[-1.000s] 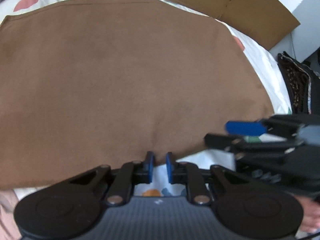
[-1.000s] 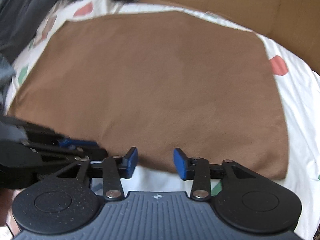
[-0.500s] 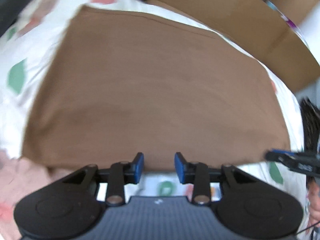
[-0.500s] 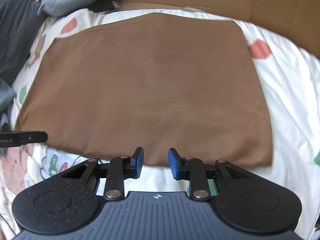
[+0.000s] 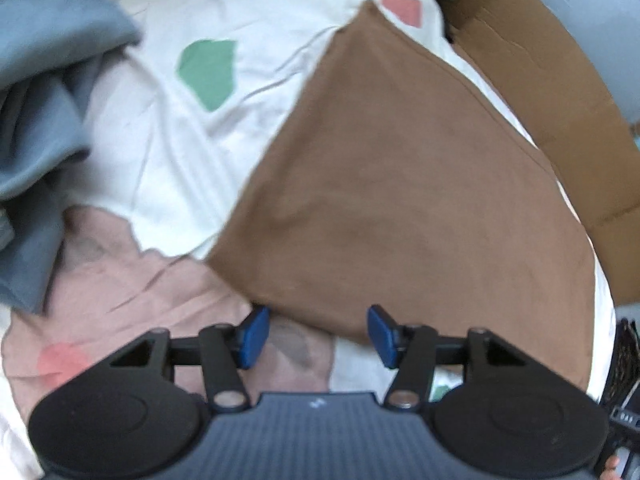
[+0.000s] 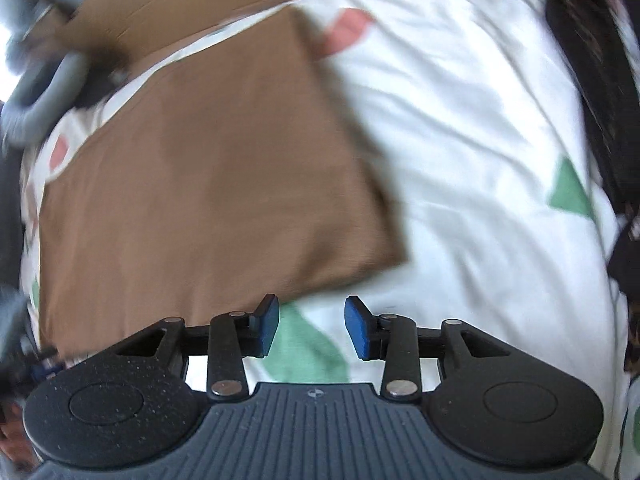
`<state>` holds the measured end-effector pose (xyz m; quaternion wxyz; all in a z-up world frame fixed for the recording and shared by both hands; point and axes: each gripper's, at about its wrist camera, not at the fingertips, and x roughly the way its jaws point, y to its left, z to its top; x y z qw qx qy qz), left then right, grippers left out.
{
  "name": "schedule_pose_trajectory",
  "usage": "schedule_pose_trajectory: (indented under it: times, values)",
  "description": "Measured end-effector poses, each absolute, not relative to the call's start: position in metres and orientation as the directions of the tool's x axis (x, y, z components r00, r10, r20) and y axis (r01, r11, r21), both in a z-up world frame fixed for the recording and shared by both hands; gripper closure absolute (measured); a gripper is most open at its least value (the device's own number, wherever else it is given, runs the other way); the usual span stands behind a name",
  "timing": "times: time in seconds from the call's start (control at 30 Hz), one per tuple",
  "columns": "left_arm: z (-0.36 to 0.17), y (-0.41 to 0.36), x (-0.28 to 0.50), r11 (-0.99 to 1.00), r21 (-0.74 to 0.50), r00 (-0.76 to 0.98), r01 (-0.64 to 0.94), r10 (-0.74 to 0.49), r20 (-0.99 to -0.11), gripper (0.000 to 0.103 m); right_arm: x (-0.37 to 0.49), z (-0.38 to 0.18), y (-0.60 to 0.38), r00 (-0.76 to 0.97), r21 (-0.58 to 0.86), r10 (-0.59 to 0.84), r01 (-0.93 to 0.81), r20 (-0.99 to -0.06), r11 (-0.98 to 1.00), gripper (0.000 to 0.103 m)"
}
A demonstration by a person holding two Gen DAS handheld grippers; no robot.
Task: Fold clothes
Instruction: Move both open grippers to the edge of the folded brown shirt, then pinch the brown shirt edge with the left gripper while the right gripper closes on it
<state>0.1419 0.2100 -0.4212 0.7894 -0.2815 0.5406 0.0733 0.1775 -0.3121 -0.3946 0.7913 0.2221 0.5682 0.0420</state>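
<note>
My left gripper point(image 5: 318, 336) has its blue fingers point(image 5: 253, 336) wide apart and they hold nothing. It hangs just above the near left corner of the brown cloth point(image 5: 400, 200), which lies flat on the bed sheet point(image 5: 168, 152), white with green and red patches. Under this gripper, near me, a pink garment point(image 5: 132, 280) lies crumpled, touching the corner of the brown cloth. On the far left a grey-blue garment point(image 5: 44, 92) lies in a heap. Beyond the cloth, on the right, there is brown cardboard point(image 5: 560, 100).

My right gripper point(image 6: 312, 328) also has its fingers point(image 6: 358, 332) apart, with nothing between them. It is over the sheet point(image 6: 480, 160), just beside the near right corner of the same cloth point(image 6: 200, 184). The near edge of the cloth runs close in front of my left finger. The cloth looks like a flat rectangle; how many layers it has, I cannot tell. Both views are somewhat blurred.
</note>
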Motion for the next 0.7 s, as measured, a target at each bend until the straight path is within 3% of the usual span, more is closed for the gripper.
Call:
schedule_pose_trajectory:
  times: [0.53, 0.6, 0.63, 0.7]
  values:
    - [-0.436, 0.242, 0.132, 0.707, -0.476, 0.437, -0.524, -0.256, -0.862, 0.046, 0.191, -0.443, -0.372, 0.423, 0.662, 0.51, 0.435, -0.749, 0.611, 0.06]
    - [-0.435, 0.247, 0.131, 0.706, -0.475, 0.438, -0.525, -0.253, -0.862, 0.046, 0.191, -0.447, -0.378, 0.433, 0.684, 0.529, 0.455, -0.73, 0.57, 0.073]
    - [-0.434, 0.255, 0.129, 0.706, -0.474, 0.441, -0.526, -0.251, -0.862, 0.046, 0.191, -0.448, -0.38, 0.436, 0.69, 0.534, 0.461, -0.724, 0.558, 0.087]
    - [-0.431, 0.268, 0.122, 0.701, -0.478, 0.449, -0.53, -0.246, -0.859, 0.046, 0.189, -0.449, -0.384, 0.441, 0.699, 0.542, 0.463, -0.715, 0.545, 0.093]
